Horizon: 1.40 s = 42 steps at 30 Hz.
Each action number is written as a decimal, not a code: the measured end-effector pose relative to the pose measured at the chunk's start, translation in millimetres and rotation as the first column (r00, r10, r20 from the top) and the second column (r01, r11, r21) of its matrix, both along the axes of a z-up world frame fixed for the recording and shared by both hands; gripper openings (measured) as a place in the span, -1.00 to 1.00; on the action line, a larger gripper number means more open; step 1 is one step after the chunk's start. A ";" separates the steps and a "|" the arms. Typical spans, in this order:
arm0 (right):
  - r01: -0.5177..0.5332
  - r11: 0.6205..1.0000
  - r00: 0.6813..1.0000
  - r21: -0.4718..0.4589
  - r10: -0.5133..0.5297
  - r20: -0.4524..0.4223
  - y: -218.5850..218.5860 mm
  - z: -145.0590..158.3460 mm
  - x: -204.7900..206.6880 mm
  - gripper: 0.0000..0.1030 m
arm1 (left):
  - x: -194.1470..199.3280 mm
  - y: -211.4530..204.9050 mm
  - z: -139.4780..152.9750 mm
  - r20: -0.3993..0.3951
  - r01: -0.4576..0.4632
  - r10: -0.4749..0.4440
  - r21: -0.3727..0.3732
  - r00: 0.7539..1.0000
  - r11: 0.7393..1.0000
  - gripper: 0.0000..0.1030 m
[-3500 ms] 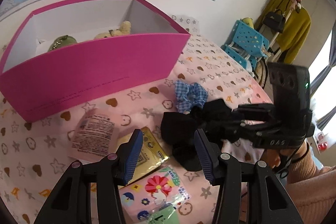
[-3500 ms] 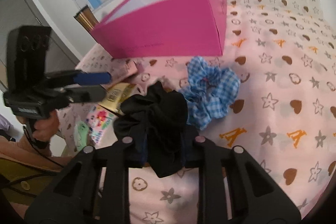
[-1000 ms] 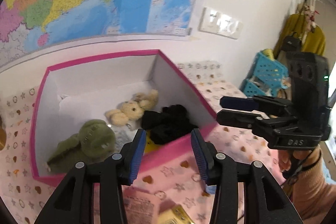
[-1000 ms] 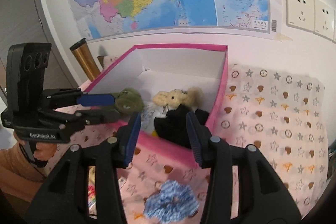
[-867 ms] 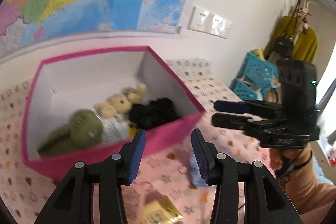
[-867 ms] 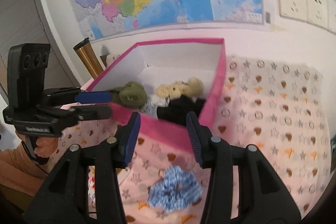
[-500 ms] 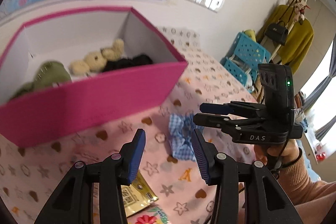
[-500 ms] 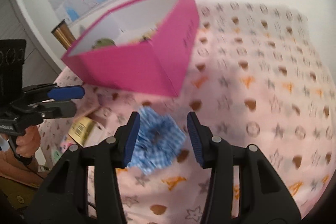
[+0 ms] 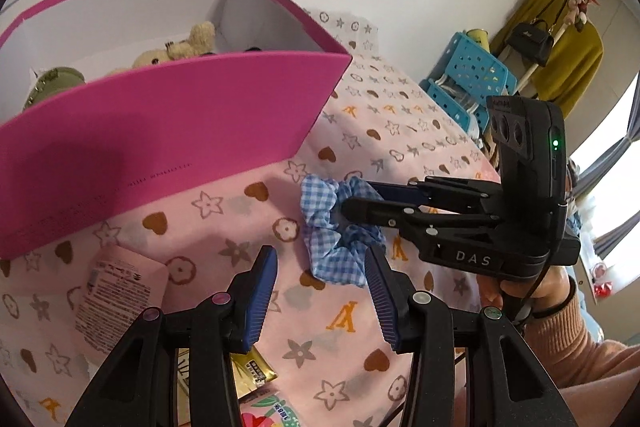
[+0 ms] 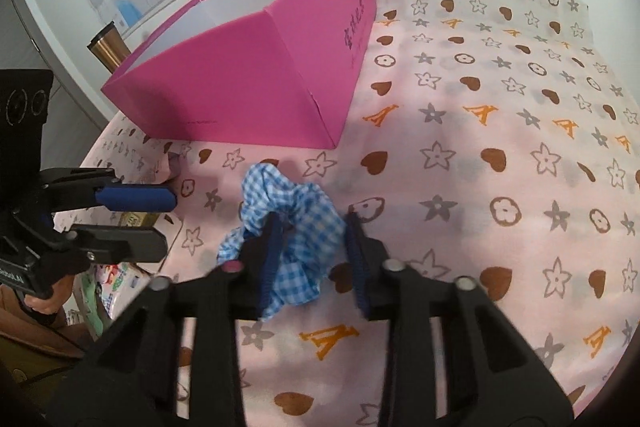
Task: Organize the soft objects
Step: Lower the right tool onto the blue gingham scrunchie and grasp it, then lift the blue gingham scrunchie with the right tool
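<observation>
Jaws of the right gripper [image 10: 310, 247] are closing around the blue gingham scrunchie [image 10: 294, 223], which lies on the patterned tabletop [image 10: 500, 187] just before the pink box [image 10: 256, 83]; whether the pads already pinch is hard to judge. The left gripper [image 9: 320, 291] hovers nearby, partly open and empty. Pickup is the step in hand; next comes lifting it over the box wall.

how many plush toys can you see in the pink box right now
2: a green plush at the left end of the pink box and a tan plush beside it. The near wall may hide others.
</observation>
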State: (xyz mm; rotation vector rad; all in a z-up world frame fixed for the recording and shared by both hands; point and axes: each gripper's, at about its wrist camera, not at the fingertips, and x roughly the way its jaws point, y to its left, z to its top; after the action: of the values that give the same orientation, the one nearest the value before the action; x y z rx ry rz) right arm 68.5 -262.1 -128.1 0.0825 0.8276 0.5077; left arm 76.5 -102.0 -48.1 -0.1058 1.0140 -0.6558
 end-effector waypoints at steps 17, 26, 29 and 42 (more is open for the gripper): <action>-0.061 0.996 0.996 0.069 0.056 0.068 4.4 30.4 -22.3 -0.82 | 8.5 0.5 -2.6 -0.043 0.003 -0.005 -0.036 0.999 0.999 -0.10; -0.161 0.982 0.977 0.097 0.145 0.158 22.1 68.8 -34.8 -0.82 | 8.2 18.1 33.1 0.070 -0.013 0.018 -0.070 0.997 0.997 -0.19; -0.191 0.978 0.968 0.089 0.172 0.185 28.5 80.3 -34.8 -0.82 | 6.5 22.6 49.1 0.118 -0.002 0.012 -0.085 0.993 0.996 -0.31; -0.256 0.966 0.919 0.036 0.232 0.318 52.6 140.2 -3.8 -0.82 | 35.1 35.9 103.1 0.256 -0.065 0.075 -0.049 0.964 0.997 -0.42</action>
State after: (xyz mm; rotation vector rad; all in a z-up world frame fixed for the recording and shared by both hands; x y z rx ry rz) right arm 64.7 -209.5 12.1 -0.0317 0.5094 0.7678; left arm 111.5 -66.1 55.1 -0.0886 0.7433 -0.6078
